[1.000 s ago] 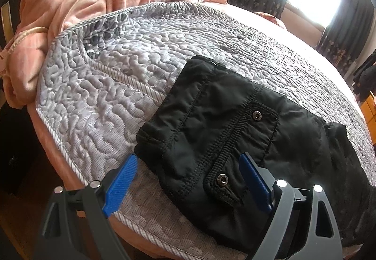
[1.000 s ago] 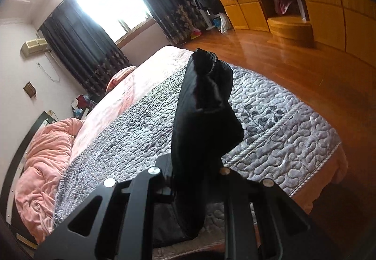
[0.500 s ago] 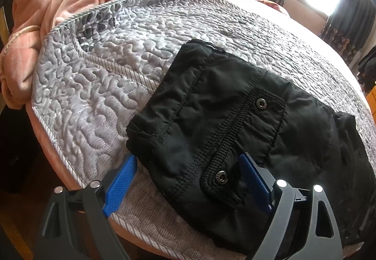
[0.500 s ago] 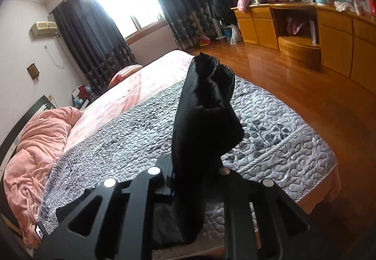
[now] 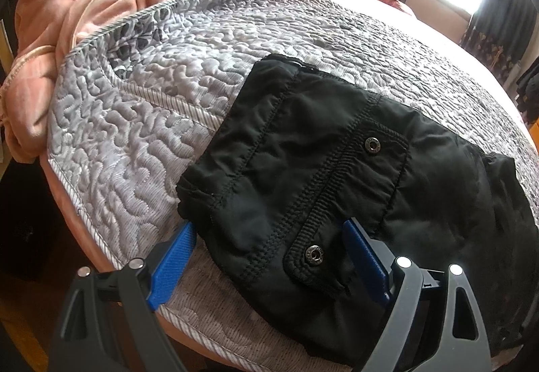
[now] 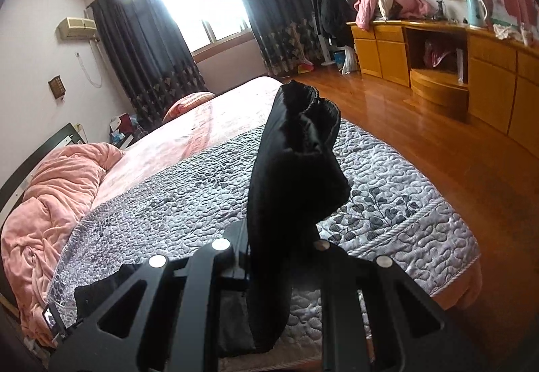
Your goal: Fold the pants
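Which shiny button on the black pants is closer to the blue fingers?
The lower snap button, sitting just beside the right blue finger. The other snap lies farther up the pants.

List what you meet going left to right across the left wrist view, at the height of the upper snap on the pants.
Pink blanket → grey quilted bedspread → black pants → upper snap button → bedspread again at the far right edge.
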Tool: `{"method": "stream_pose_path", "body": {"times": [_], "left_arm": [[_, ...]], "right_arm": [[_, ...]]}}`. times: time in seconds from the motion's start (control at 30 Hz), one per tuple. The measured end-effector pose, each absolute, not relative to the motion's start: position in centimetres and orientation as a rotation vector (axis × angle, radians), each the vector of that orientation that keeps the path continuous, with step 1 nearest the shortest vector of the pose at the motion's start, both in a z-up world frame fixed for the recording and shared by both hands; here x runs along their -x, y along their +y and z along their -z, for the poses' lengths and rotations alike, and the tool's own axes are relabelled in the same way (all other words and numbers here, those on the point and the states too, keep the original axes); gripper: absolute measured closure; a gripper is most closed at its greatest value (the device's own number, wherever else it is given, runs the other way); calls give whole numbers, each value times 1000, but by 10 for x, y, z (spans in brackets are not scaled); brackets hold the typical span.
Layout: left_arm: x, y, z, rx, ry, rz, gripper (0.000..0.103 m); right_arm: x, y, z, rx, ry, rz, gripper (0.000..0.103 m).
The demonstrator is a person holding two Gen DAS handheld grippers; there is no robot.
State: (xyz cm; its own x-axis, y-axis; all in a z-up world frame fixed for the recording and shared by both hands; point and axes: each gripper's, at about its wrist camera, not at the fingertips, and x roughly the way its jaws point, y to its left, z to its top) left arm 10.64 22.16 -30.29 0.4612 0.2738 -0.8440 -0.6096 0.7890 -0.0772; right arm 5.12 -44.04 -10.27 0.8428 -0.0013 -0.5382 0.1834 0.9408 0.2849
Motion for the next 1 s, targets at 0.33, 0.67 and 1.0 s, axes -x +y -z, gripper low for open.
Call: {"method": "stream_pose_path", "body": {"times": [0.33,0.67,1.0], "left_arm": [[-106,220,301,388,943,-560,14],[-103,222,301,412,936,-545,14],[-94,235,305,491,923,-528,14]], "right_arm": [[-54,-417,96,-252,576,87,88],[-62,-390,93,-136,604,83,88],[-66,-362,90,-53,621,77,88]]}}
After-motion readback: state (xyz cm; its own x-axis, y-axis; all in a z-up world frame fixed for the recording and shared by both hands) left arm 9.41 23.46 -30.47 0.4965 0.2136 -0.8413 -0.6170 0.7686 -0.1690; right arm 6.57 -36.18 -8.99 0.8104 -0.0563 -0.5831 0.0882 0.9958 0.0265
